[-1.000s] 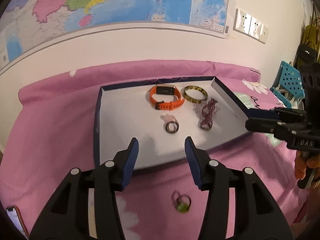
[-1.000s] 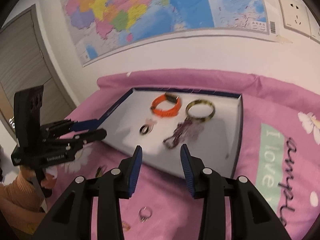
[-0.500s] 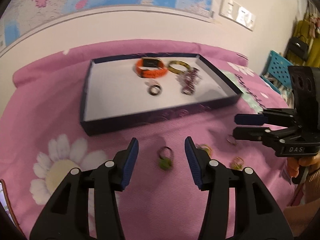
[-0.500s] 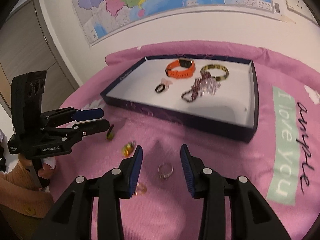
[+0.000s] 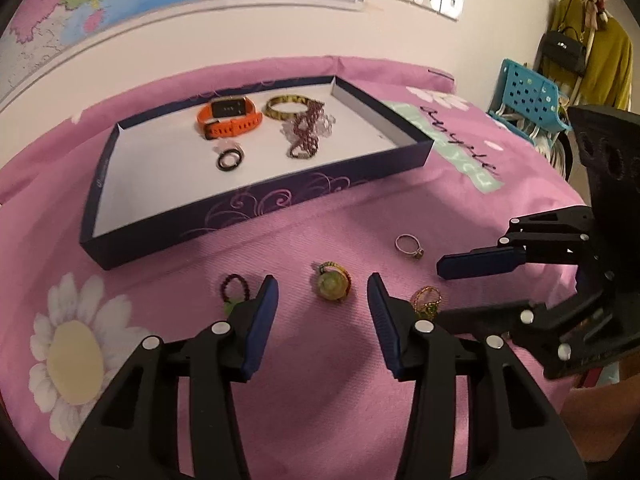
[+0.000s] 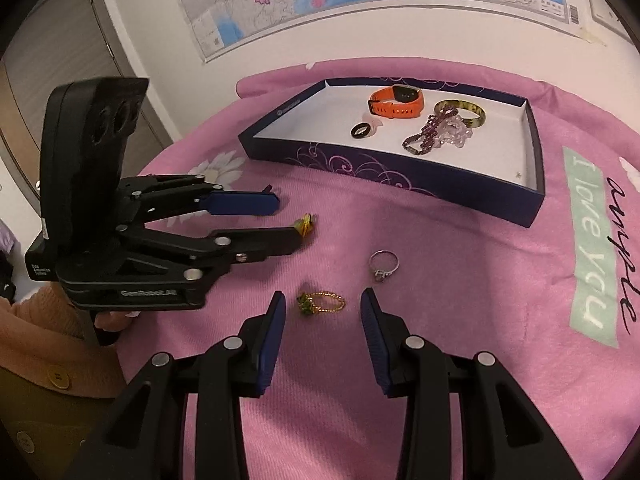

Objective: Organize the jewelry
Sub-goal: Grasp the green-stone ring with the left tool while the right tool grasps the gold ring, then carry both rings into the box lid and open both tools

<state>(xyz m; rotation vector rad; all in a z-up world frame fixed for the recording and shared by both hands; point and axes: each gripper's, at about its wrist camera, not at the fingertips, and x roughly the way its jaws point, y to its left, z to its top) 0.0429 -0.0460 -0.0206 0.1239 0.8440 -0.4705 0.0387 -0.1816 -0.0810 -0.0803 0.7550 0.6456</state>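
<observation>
On the pink cloth in front of the navy box (image 5: pixel 240 216) (image 6: pixel 380 172) lie several rings. My left gripper (image 5: pixel 323 308) (image 6: pixel 288 220) hovers low, its jaws closing, with a green-and-yellow ring (image 5: pixel 332 282) (image 6: pixel 305 224) just ahead between the tips, untouched. My right gripper (image 6: pixel 323 316) (image 5: pixel 460 290) stands open astride a gold ring with a green stone (image 6: pixel 320 304) (image 5: pixel 426 300), pads clear of it. A silver ring (image 5: pixel 408 245) (image 6: pixel 383 266) and a dark bead ring (image 5: pixel 234 290) lie nearby.
The box holds an orange watch (image 5: pixel 230 118), a yellow bangle (image 5: pixel 286 106), bead bracelets (image 5: pixel 306 132) and a black ring (image 5: pixel 230 159). A blue basket (image 5: pixel 528 96) stands far right. A person's orange sleeve (image 6: pixel 24 320) is at the left.
Both grippers have come back from above the box and sunk toward the cloth. The loose rings now lie at their tips. The left jaws have narrowed a little.
</observation>
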